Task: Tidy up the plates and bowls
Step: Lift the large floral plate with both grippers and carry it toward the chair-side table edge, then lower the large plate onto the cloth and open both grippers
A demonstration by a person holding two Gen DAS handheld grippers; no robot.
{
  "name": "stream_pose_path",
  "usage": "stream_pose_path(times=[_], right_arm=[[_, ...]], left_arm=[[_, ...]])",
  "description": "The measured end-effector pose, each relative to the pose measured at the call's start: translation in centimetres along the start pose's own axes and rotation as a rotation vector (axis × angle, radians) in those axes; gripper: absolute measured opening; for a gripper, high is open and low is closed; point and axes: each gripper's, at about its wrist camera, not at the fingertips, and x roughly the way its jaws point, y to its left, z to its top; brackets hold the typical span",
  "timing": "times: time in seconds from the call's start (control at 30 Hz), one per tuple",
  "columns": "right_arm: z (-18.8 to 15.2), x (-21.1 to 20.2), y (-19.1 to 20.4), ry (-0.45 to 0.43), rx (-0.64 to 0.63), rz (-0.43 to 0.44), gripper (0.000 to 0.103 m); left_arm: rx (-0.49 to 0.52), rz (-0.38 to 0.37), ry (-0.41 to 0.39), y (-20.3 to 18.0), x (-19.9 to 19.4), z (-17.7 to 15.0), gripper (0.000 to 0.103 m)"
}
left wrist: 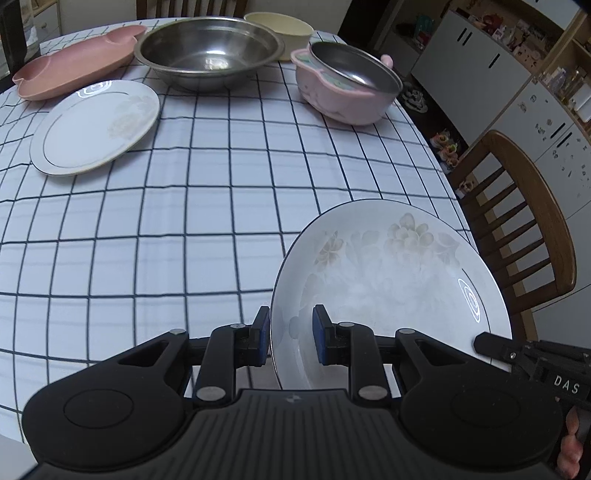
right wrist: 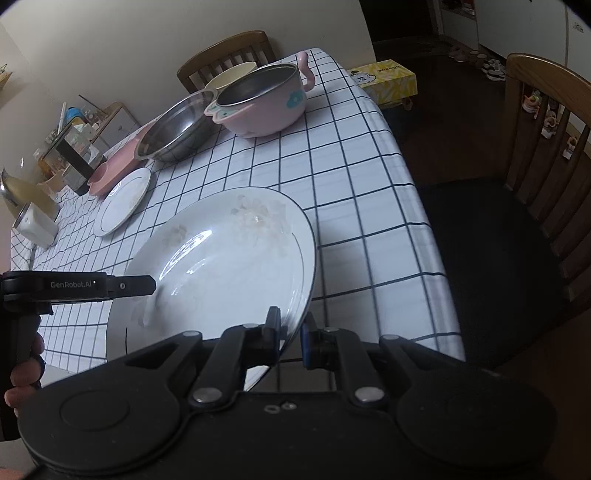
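A large white plate with pale flowers (left wrist: 391, 266) (right wrist: 221, 258) hangs tilted over the near side of the checked table, held by both grippers. My left gripper (left wrist: 291, 332) is shut on its left rim, and my right gripper (right wrist: 291, 336) is shut on the opposite rim. Each gripper also shows at the plate's far edge in the other's view: the right gripper (left wrist: 491, 345), the left gripper (right wrist: 122, 286). A smaller white plate (left wrist: 96, 127) (right wrist: 123, 201) lies flat at the left.
Along the table's far side stand a pink divided tray (left wrist: 74, 62), a steel bowl (left wrist: 208, 51), a cream bowl (left wrist: 279, 27) and a pink handled bowl with a steel liner (left wrist: 343, 88). A wooden chair (right wrist: 546, 147) stands right of the table edge (right wrist: 424, 206).
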Motion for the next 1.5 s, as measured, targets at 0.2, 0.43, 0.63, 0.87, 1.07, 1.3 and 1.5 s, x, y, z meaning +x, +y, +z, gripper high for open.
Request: stream_pose_path(times=[0.2, 0.43, 0.63, 0.87, 1.07, 1.3, 1.5], right_arm=[[-0.2, 0.6, -2.4, 0.033, -0.002, 0.031, 0.012], [-0.4, 0.8, -3.3, 0.054, -0.018, 0.044, 0.012], [-0.3, 0.9, -2.9, 0.085, -0.027, 0.011, 0.015], [0.1, -0.2, -2.2, 0.082, -0.070, -0.046, 0.023], [0.4, -1.7, -0.8, 0.056, -0.141, -0.108, 0.032], [0.8, -3.2, 1.1, 0.031, -0.177, -0.134, 0.042], [1.1, -4.1, 2.8, 0.017, -0.196, -0.151, 0.051]], left_arm=[[0.035, 0.027, 0.029, -1.4, 0.8, -1.1, 0.022], [0.074, 0.052, 0.021, -2.2, 0.8, -1.7, 0.022], [0.076, 0.049, 0.036, -2.2, 1.0, -1.6, 0.023], [0.090, 0.060, 0.012, -2.2, -0.1, -1.8, 0.023], [0.089, 0.061, -0.015, -1.7, -1.6, -1.7, 0.023], [0.088, 0.054, -0.061, -0.7, -4.1, -1.6, 0.023], [0.071, 0.046, -0.087, 0.7, -5.9, -1.4, 0.023]])
